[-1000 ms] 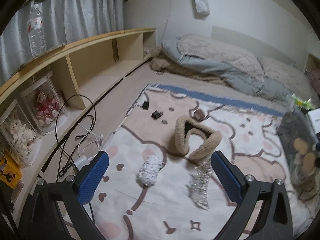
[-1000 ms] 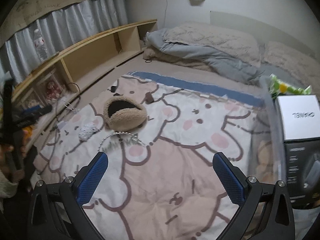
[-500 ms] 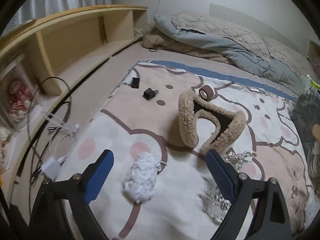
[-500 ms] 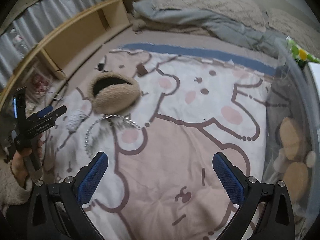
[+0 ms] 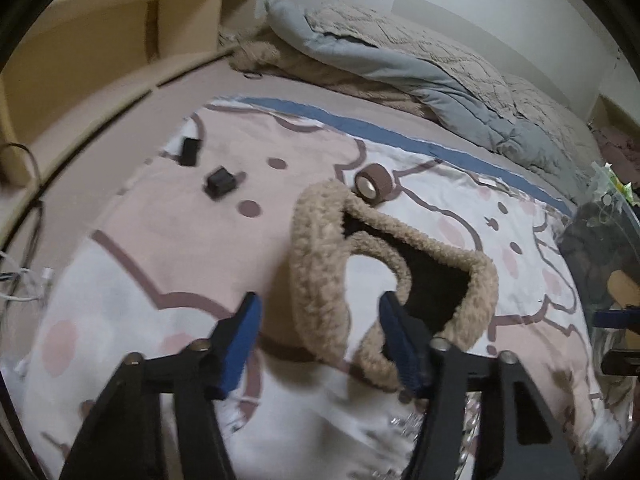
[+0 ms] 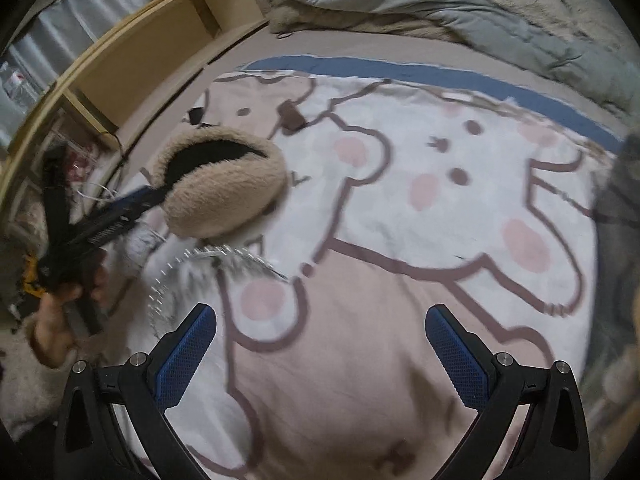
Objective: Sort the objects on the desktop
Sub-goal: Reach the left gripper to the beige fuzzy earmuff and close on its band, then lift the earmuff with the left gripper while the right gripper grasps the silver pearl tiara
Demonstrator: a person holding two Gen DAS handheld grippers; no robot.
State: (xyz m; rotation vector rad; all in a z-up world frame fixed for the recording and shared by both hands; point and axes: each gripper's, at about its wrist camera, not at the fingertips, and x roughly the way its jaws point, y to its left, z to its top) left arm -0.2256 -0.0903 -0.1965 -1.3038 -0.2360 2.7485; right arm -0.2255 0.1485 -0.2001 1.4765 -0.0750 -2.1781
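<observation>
Fuzzy tan earmuffs (image 5: pixel 320 264) lie on the bear-print blanket (image 5: pixel 160 240). My left gripper (image 5: pixel 320 300) points down over them, jaws closing, with one furry cup between the blue pads (image 5: pixel 240 336); a gap still shows at the left pad. The right wrist view shows the earmuffs (image 6: pixel 224 192) at the left, with the left gripper (image 6: pixel 140 200) reaching in from a hand (image 6: pixel 68 300). My right gripper (image 6: pixel 320 340) hangs open over bare blanket (image 6: pixel 400 220), nothing between its fingers.
A brown tape roll (image 5: pixel 374 184) and two small black items (image 5: pixel 220 182) lie beyond the earmuffs. A silver tiara (image 6: pixel 208 256) and a white crumpled item (image 6: pixel 140 240) lie near them. A clear bin (image 5: pixel 600 240) stands right, a wooden shelf (image 5: pixel 120 40) left, bedding (image 5: pixel 400 60) behind.
Both grippers have come down and forward toward the blanket. The left gripper moved from the white item onto the earmuffs and its jaws have narrowed around one cup. The right jaws stayed wide.
</observation>
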